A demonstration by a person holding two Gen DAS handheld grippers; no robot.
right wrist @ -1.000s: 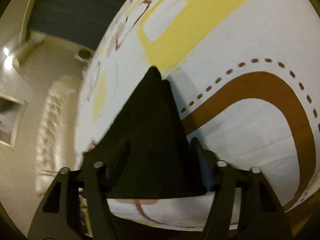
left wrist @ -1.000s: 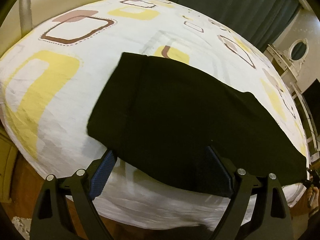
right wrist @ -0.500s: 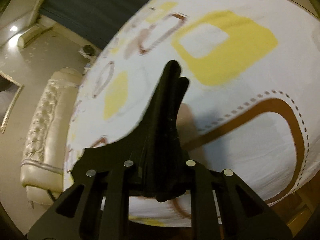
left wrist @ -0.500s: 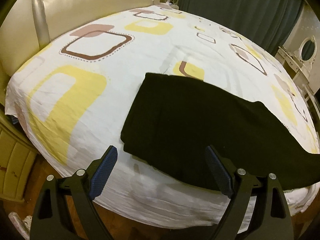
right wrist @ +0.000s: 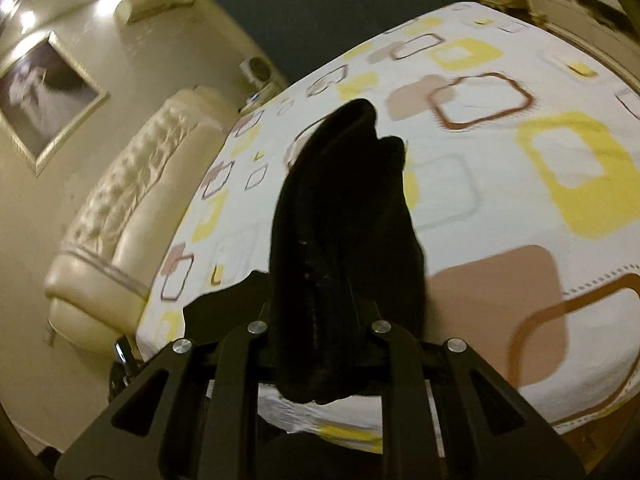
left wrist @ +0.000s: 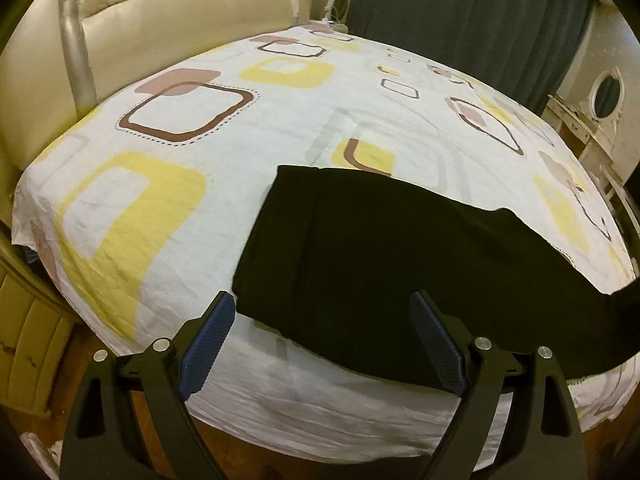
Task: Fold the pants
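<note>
Black pants (left wrist: 384, 264) lie flat on the bed (left wrist: 168, 216), waistband end toward the left, legs running off to the right edge. My left gripper (left wrist: 320, 344) is open and empty, its blue-padded fingers hovering over the near edge of the pants at the bed's front edge. My right gripper (right wrist: 316, 344) is shut on the leg end of the pants (right wrist: 344, 232), which bunches up between the fingers and is lifted above the sheet.
The bed has a white sheet with yellow and brown squares. A cream padded headboard (left wrist: 168, 20) stands behind it and dark curtains (left wrist: 460, 20) hang beyond. A white dresser with an oval mirror (left wrist: 604, 92) stands at the right. A wooden floor (left wrist: 128, 368) lies below the near edge.
My right gripper closed on the leg end of the pants and raised it off the sheet. My left gripper pulled back and up from the pants, still open.
</note>
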